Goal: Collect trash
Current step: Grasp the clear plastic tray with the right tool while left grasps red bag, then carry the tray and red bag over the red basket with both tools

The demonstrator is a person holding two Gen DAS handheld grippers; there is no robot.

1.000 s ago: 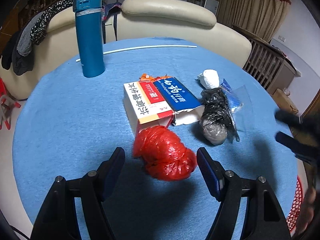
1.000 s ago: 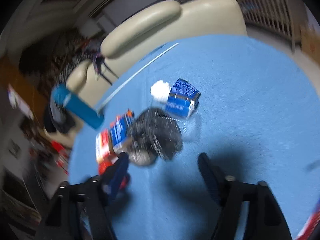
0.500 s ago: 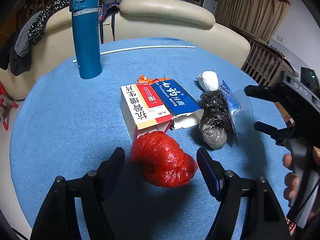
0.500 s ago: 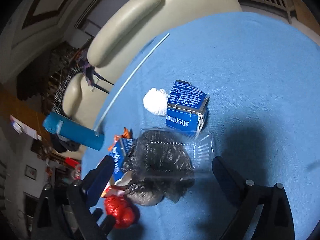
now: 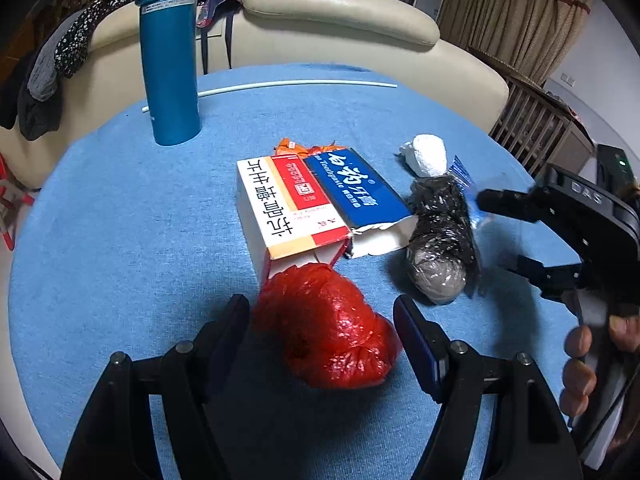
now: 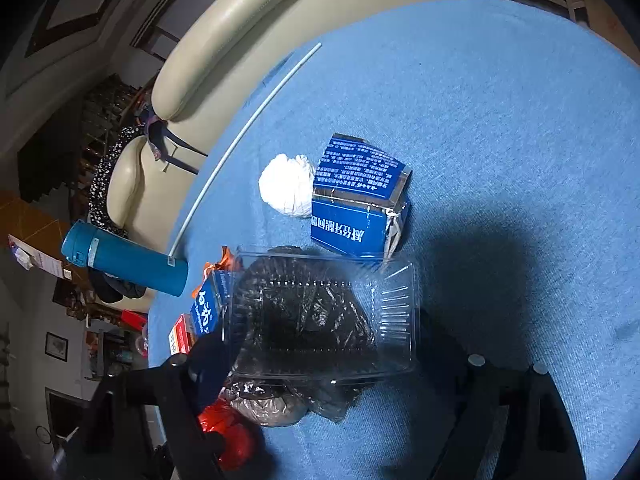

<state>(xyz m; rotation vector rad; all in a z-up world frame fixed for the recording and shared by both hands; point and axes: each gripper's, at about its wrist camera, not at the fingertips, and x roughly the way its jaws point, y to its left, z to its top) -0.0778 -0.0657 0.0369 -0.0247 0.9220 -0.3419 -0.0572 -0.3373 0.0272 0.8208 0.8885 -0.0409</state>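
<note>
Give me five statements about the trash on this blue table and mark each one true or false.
1. The red plastic bag lies between the jaws of the left gripper. True; whether the pads touch it cannot be told.
2. The teal bottle lies on its side. False: it stands upright on the table.
3. A clear plastic container lies over the black plastic bag between the jaws of the right gripper. True.
4. The crumpled white paper ball sits inside the clear container. False: it lies outside, beside the small blue box.
5. The red-and-white box and the blue toothpaste box lie far apart. False: they lie side by side.
</note>
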